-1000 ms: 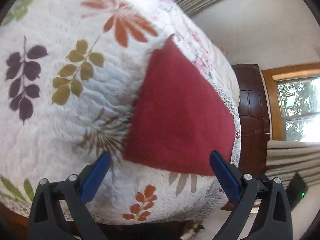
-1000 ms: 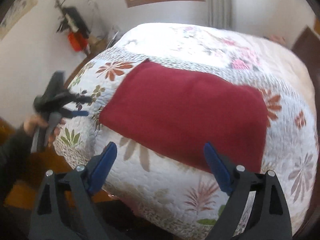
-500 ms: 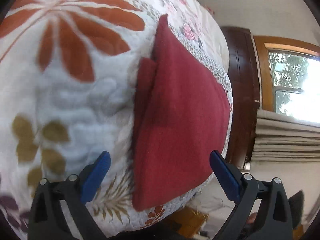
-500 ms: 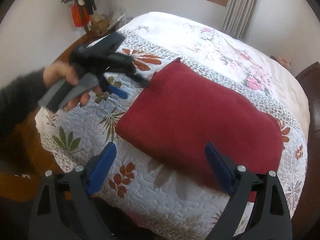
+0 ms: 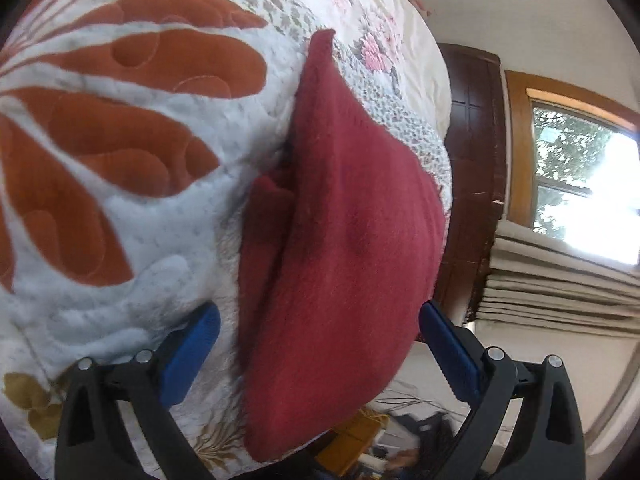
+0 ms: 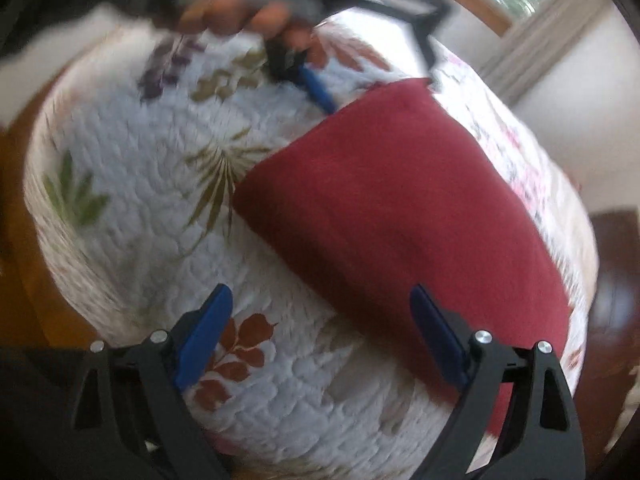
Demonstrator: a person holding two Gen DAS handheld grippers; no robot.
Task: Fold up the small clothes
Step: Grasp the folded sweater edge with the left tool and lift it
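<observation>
A dark red cloth (image 5: 344,240) lies flat on the leaf-patterned quilt (image 5: 120,128), folded into layers, with a lower layer showing at its left edge. My left gripper (image 5: 320,344) is open and straddles the cloth's near end just above the quilt. In the right wrist view the same red cloth (image 6: 400,208) stretches away to the upper right. My right gripper (image 6: 320,332) is open over the cloth's near edge, nothing between its fingers. The left gripper (image 6: 320,88) shows blurred at the cloth's far corner, held by a hand (image 6: 236,12).
The quilt (image 6: 140,160) covers a bed that drops off at the near edge. A dark wooden door (image 5: 476,160), a window (image 5: 580,184) and folded blinds (image 5: 560,280) stand past the bed. Clutter lies on the floor (image 5: 384,440) below.
Both grippers have moved in low toward the red cloth. The left one closed in on its end; the right view swung left and down, now blurred.
</observation>
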